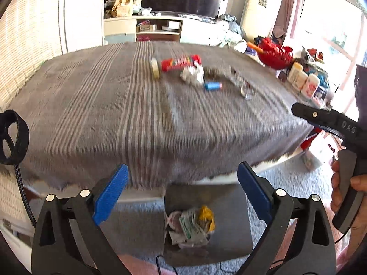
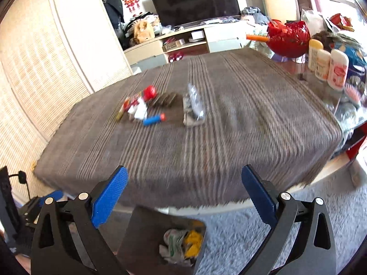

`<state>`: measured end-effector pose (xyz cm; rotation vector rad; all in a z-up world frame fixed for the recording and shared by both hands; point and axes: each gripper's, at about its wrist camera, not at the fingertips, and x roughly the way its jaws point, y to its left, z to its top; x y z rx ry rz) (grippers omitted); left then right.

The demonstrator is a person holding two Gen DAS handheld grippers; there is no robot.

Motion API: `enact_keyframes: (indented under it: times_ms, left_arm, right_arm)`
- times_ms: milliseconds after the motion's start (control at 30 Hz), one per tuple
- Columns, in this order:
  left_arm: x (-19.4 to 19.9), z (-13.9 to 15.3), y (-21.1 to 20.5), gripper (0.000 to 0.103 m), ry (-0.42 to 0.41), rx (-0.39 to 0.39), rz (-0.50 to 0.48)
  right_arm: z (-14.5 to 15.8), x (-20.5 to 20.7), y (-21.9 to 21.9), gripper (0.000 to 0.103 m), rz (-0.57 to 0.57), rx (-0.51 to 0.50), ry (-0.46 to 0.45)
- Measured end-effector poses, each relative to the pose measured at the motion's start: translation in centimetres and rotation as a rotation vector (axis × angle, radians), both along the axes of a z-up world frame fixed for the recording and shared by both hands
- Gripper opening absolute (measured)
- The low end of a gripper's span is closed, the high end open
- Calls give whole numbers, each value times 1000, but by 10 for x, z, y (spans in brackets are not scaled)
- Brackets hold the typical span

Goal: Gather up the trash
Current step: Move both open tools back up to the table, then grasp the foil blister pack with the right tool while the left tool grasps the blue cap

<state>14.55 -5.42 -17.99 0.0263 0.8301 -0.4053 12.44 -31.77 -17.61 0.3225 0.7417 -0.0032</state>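
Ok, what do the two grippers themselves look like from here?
Both the left gripper and right gripper have black triangular frames with silver bolts and ribbed blue finger pads. The right one's black body reads "DAS" above a grey handle. A black strap and braided cable hang left.

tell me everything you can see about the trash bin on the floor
The trash bin is a dark grey, square-mouthed container, smooth and apparently plastic or metal. It stands upright on the pale shaggy carpet, just in front of the table's near edge, below both grippers. It is open-topped and partly filled: crumpled white paper, a green-and-white wrapper, a yellow wrapper and a round pinkish lid lie at the bottom. Neither gripper touches it.
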Motion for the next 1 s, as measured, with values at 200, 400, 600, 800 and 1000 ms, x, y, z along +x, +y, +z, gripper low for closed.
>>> enact_keyframes:
  times_ms: [200, 400, 600, 800, 1000]
  left_arm:
    - [45, 13, -19, 91, -24, 2, -27]
    - [80, 6, -31, 91, 3, -5, -43]
    - [106, -7, -48, 90, 28, -2, -71]
    - [120, -16, -65, 78, 44, 5, -102]
    - [131, -26, -83, 68, 66, 9, -129]
  right_arm:
    - [3, 46, -6, 100, -13, -19, -11]
    - [-13, 90, -9, 99, -2, -19, 13]
    - [-33, 121, -6, 70, 33, -38, 49]
    - [-47, 131, -3, 61, 45, -74, 57]
    - [-48, 124, -16, 39, 33, -71, 35]
